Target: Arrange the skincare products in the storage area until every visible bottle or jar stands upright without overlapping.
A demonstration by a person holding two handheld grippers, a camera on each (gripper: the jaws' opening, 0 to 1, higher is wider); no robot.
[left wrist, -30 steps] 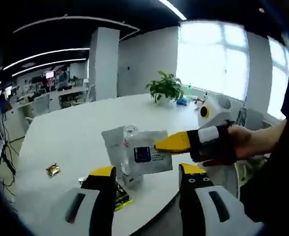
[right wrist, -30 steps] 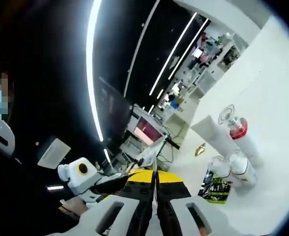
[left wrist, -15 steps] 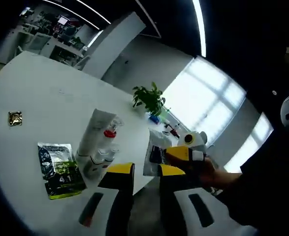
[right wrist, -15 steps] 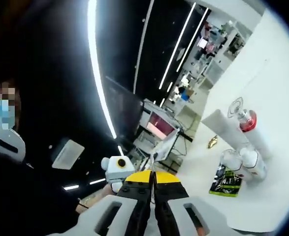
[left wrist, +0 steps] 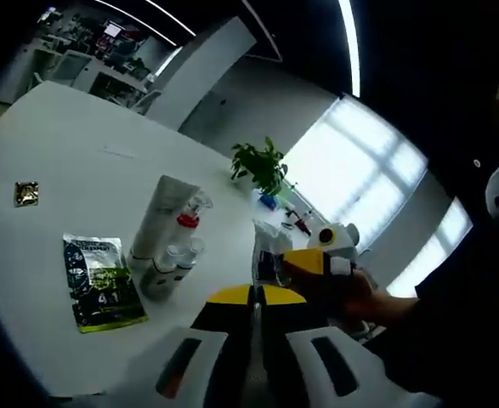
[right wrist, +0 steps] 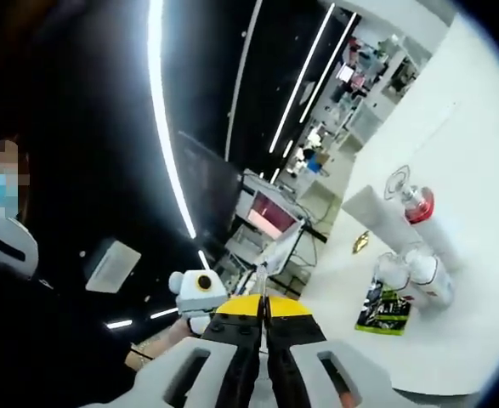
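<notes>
— What is on the white table?

— A cluster of skincare products. A white tube lies flat, cap end towards the table edge. Just beside it lies a bottle with a red collar under a clear cap, also on its side. Two small white bottles lie touching at the foot of the tube. A green and black sachet lies flat next to them, and a small gold wrapper sits well apart. In the right gripper view the same group appears: tube, red collar bottle, small bottles, sachet. None of the bottles stands upright.

— State of the left gripper?

— The yellow tips are pressed together with no gap. Nothing visible is between them. It is held off the table edge, apart from the products.

— And the right gripper?

— Clenched on a thin white packet, which rises edge-on from between the tips. In the left gripper view the right gripper comes in from the right, held in a person's hand, with the packet showing a dark label and hanging clear of the table.

— Anything else nearby?

— A potted plant at the far end of the table, before bright windows.
</notes>
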